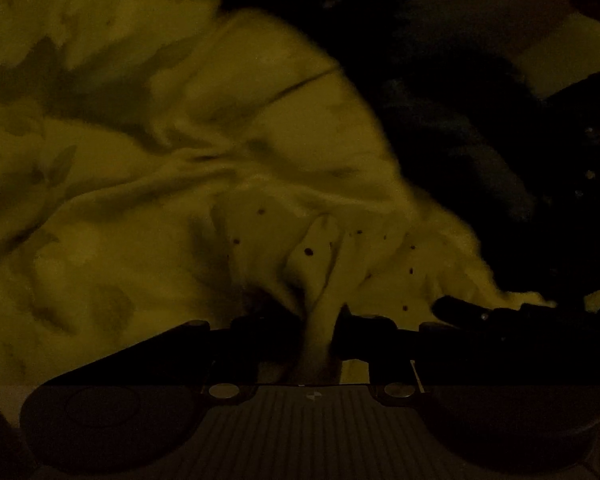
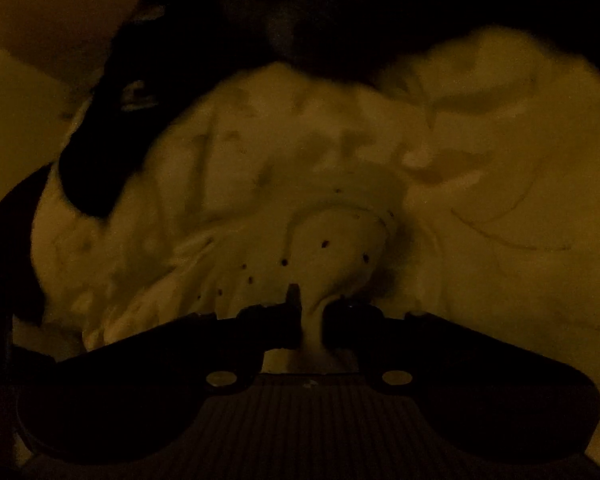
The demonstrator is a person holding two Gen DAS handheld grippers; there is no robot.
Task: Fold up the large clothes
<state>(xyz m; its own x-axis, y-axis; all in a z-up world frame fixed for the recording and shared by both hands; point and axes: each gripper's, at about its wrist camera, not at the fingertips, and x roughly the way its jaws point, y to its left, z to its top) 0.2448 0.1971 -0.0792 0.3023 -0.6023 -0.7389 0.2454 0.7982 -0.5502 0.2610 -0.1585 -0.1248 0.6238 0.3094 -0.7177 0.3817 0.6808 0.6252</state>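
Cloth [image 1: 160, 152], pale and rumpled, spreads toward 12 o'clock; dim light. Left claw [image 1: 320, 324] clamps a dotted fold [image 1: 312, 248]; right claw [image 2: 312, 320] likewise pinches it.

Dark fabric [image 1: 452, 128] with small pale specks at the right — a pale flat surface [image 1: 480, 12] behind.

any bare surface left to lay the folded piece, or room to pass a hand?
Dim frames, so tentative. Crowded: the pale dotted garment fills the middle of both views, pinched by the left gripper and the right gripper. A dark cloth heap borders it. The only bare-looking patch is a lighter strip left of the dark cloth in the right wrist view.
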